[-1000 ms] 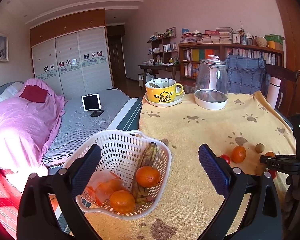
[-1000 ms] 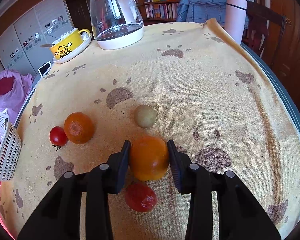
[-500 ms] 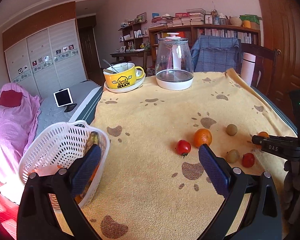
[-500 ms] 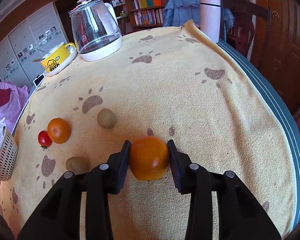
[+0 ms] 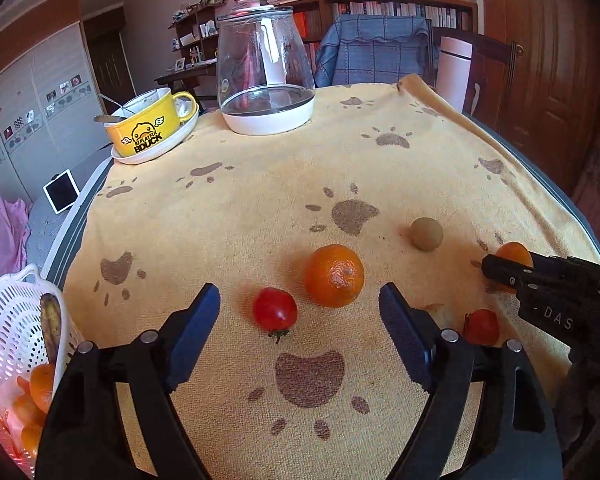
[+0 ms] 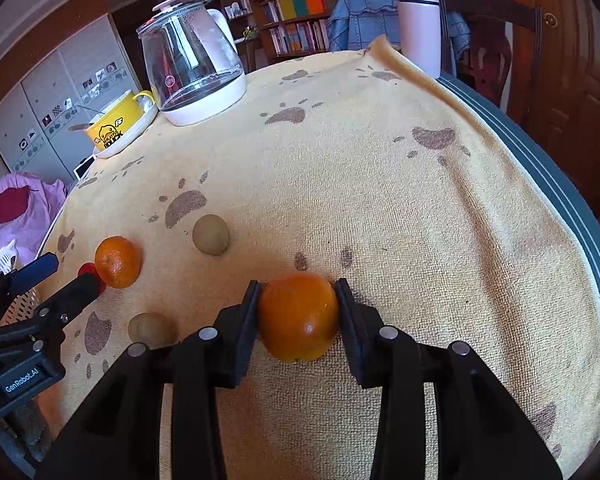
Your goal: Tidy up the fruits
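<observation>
My right gripper (image 6: 297,316) is shut on an orange (image 6: 298,317), held just over the yellow cloth. My left gripper (image 5: 300,316) stands open low over the cloth, with a red tomato (image 5: 275,308) and a tangerine (image 5: 334,275) in front of its gap. A brown kiwi (image 5: 427,233) lies further right. A second tomato (image 5: 481,327) and another kiwi (image 6: 152,330) lie beside my left gripper's right finger. The white basket (image 5: 8,320) at the left edge holds a banana (image 5: 52,322) and several oranges. The right gripper (image 5: 500,270) also shows in the left wrist view with its orange.
A glass kettle (image 5: 265,76) on a white base and a yellow mug (image 5: 146,128) on a saucer stand at the far side of the table. A pink flask (image 6: 418,20) stands at the far right corner. The table's right edge (image 6: 560,196) drops off beside the cloth.
My left gripper has swung from the basket to the right, down toward the tomato and tangerine. My right gripper has lifted the orange up and to the right, away from the second tomato.
</observation>
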### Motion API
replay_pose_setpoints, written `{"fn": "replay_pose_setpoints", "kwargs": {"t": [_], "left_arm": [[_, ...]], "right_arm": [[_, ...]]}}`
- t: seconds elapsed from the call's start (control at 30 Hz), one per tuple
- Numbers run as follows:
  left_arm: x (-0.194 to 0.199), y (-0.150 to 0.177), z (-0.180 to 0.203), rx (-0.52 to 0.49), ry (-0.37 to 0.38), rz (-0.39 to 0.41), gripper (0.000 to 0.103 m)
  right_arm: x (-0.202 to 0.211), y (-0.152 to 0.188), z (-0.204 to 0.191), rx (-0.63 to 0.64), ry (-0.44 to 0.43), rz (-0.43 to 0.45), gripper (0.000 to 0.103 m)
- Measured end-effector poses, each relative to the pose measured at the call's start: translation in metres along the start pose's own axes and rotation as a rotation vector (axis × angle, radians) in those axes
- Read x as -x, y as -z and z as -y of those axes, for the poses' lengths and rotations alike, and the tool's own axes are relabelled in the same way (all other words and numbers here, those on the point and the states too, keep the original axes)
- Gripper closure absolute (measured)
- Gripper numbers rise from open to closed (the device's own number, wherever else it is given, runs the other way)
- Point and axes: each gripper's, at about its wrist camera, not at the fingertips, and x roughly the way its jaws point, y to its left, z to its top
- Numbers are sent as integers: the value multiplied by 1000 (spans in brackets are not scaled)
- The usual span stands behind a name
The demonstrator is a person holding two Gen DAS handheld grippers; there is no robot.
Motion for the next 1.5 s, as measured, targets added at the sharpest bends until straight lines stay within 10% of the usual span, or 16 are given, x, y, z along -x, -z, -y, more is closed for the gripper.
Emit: {"fn": "replay_pose_setpoints", "kwargs": {"t": [0.37, 0.6, 1.5], "left_arm": [[-34, -11, 7, -38, 27, -52, 36], [-38, -14, 10, -38, 65, -60, 63], [20, -4, 1, 56, 51, 5, 63]], "right_arm": [[-1, 0, -1, -1, -15, 1, 64], [-2, 0, -1, -4, -19, 1, 64], [0, -1, -1, -9, -33, 5, 64]]}}
